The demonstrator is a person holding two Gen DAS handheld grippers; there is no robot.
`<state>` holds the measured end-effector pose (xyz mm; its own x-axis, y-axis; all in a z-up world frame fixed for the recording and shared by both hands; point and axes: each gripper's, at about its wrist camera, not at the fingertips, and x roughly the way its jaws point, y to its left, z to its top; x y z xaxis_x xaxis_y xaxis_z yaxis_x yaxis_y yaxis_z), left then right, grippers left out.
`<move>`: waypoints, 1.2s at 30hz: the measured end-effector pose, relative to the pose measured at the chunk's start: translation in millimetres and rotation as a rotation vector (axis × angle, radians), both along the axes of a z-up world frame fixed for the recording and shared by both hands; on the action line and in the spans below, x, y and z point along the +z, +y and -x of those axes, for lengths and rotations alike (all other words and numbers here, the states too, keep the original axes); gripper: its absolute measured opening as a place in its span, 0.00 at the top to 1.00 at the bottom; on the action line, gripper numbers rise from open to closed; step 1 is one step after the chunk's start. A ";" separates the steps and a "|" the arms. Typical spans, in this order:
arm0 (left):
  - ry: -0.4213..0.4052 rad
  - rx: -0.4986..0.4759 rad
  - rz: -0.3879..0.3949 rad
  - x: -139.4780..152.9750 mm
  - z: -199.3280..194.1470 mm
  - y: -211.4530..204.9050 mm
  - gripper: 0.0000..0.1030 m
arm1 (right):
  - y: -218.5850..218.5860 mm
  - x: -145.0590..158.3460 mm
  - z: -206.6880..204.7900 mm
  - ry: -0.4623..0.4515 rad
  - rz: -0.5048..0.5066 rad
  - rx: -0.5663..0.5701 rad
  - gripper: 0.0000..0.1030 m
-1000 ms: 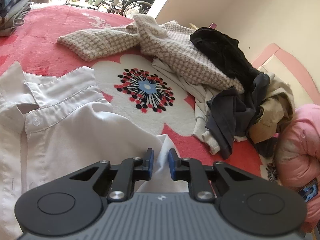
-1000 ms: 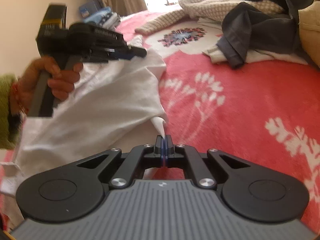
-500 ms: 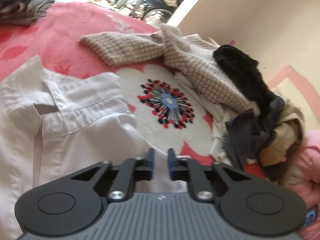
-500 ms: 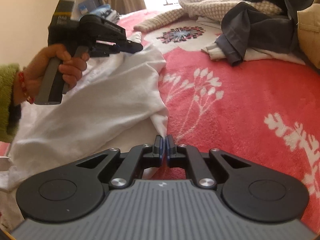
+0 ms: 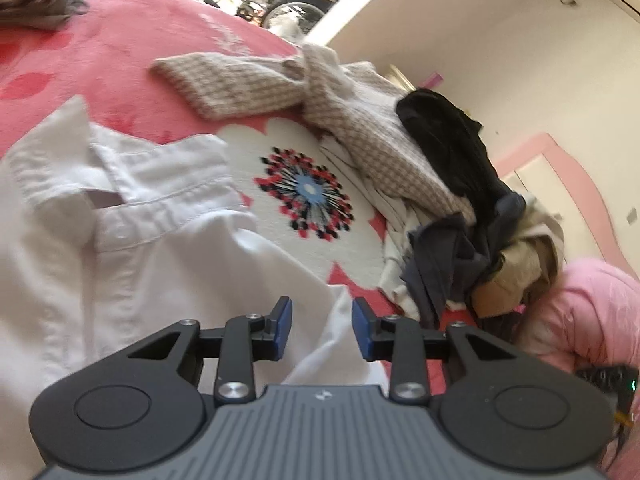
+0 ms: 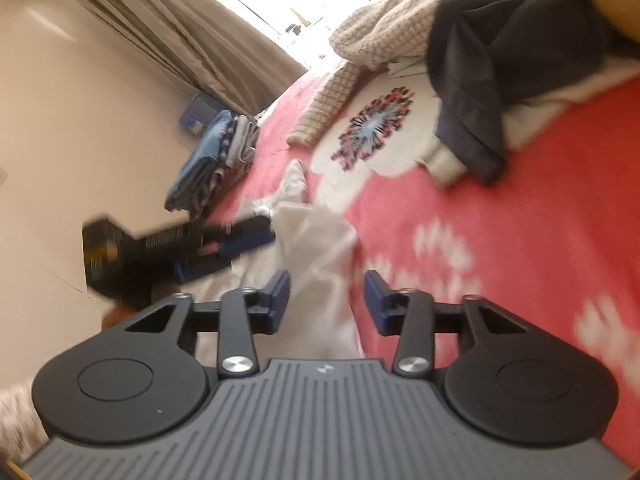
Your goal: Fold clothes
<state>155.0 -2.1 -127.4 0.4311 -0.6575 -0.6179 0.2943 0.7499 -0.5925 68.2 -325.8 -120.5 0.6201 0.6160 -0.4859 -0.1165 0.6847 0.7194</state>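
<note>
Red plush bed blanket [image 5: 120, 60] with white flower prints filling both views, cream wall [image 5: 500, 40] beyond it at upper right of the left wrist view. Beige curtain [image 6: 192, 36] at upper left of the right wrist view, beside a bright window.

In the left wrist view, from left to right: white cotton collared shirt [image 5: 120, 248] spread flat across the left half, collar toward upper left; left gripper [image 5: 321, 330] at lower centre, angled down over the shirt's edge, blue pads apart, jaws just opened further, white cloth seen between them but not pressed. Beige houndstooth knit sweater [image 5: 280, 92] above centre, touching a heap of black, grey and tan garments [image 5: 472, 216] at right. Pink padded jacket [image 5: 592, 320] at the lower right edge.

In the right wrist view, rolled so the bed slopes: stack of folded blue and grey clothes [image 6: 216, 160] against the wall at centre left; below it the left gripper [image 6: 240, 244], blurred, reaching rightward onto the shirt [image 6: 312, 248]. Shirt lying crumpled at centre, running down toward the right gripper [image 6: 326, 298]. Right gripper at lower centre, jaws just sprung wide apart, shirt fabric visible in the gap, free of both pads. Heap of garments [image 6: 480, 80] and the sweater [image 6: 380, 28] at upper right.
</note>
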 end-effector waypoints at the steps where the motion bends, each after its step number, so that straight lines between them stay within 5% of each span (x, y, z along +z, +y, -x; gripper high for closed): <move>1: -0.018 -0.001 -0.029 0.5 0.4 1.0 0.71 | 2.0 0.8 -13.3 -0.005 0.001 0.016 0.55; 7: -0.213 -0.125 -0.361 -0.7 12.1 -23.9 0.74 | 24.6 -16.2 -81.0 0.098 0.054 0.091 0.51; 11: -0.329 -0.234 -0.494 -8.4 24.6 -44.3 0.74 | 39.3 -33.7 -99.8 0.150 0.080 0.125 0.53; 12: -0.350 -0.259 -0.516 -10.7 27.2 -48.6 0.74 | 42.8 -36.4 -101.4 0.147 0.082 0.147 0.62; 13: -0.365 -0.278 -0.526 -11.9 28.6 -51.9 0.74 | 45.7 -38.7 -102.4 0.142 0.084 0.164 0.87; 15: -0.393 -0.313 -0.543 -14.0 31.0 -58.2 0.74 | 46.8 -39.0 -98.9 0.122 0.083 0.159 0.97; 25: -0.481 -0.378 -0.550 -31.3 29.5 -96.7 0.70 | 46.6 -9.3 -68.4 -0.089 0.127 0.158 0.99; 32: -0.312 -0.258 -0.350 -20.2 8.8 -63.7 0.62 | 34.9 -24.7 -72.6 -0.045 -0.032 0.100 0.90; 34: -0.242 -0.206 -0.277 -16.3 0.6 -48.4 0.62 | 19.8 -23.3 -65.1 -0.056 -0.091 0.052 0.76; 36: -0.184 -0.164 -0.202 -12.3 -7.2 -37.1 0.62 | 4.7 -22.1 -56.5 -0.055 -0.124 0.012 0.73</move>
<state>162.1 -39.2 -139.7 0.4464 -0.5991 -0.6647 0.5093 0.7809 -0.3617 124.7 -321.0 -142.6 0.6355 0.6769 -0.3715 -0.1656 0.5895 0.7906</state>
